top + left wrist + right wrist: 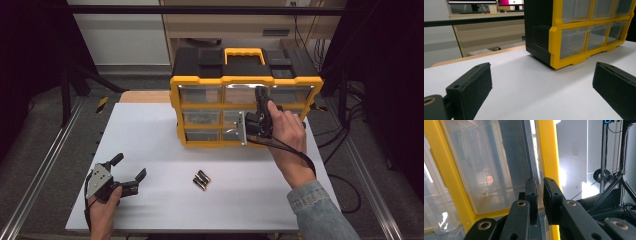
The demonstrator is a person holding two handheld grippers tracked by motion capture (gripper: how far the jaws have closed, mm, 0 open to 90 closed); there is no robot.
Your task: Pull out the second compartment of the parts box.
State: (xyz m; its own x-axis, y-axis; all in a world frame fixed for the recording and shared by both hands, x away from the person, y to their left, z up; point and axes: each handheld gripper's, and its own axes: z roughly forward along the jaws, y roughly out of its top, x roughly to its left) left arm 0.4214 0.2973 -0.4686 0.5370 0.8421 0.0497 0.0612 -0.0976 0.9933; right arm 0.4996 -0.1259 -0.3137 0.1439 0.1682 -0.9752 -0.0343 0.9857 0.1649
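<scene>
1. My right fingers (540, 195) are nearly pressed together, a thin gap between them, right up against the front of the organizer (245, 107). They sit at the edge of a clear drawer (489, 167), beside a yellow frame bar (547, 150); I cannot tell whether they pinch the drawer's lip.
2. From above, my right hand (287, 127) holds its fingers (261, 107) against the right part of the organizer's front, around the middle row of drawers.
3. The organizer stands upright at the far edge of the counter (150, 150), right of its middle, with a yellow frame, a black top and a yellow handle (244, 54).
4. My left fingers (131, 169) are spread wide with nothing between them, resting low near the counter's near left corner.
5. Looking along my left fingers (471, 87), I see bare counter (531, 87) and the organizer's (574, 37) black side and yellow front farther off.
6. Small batteries (201, 180) lie together near the middle of the counter's near half, well apart from both hands.
</scene>
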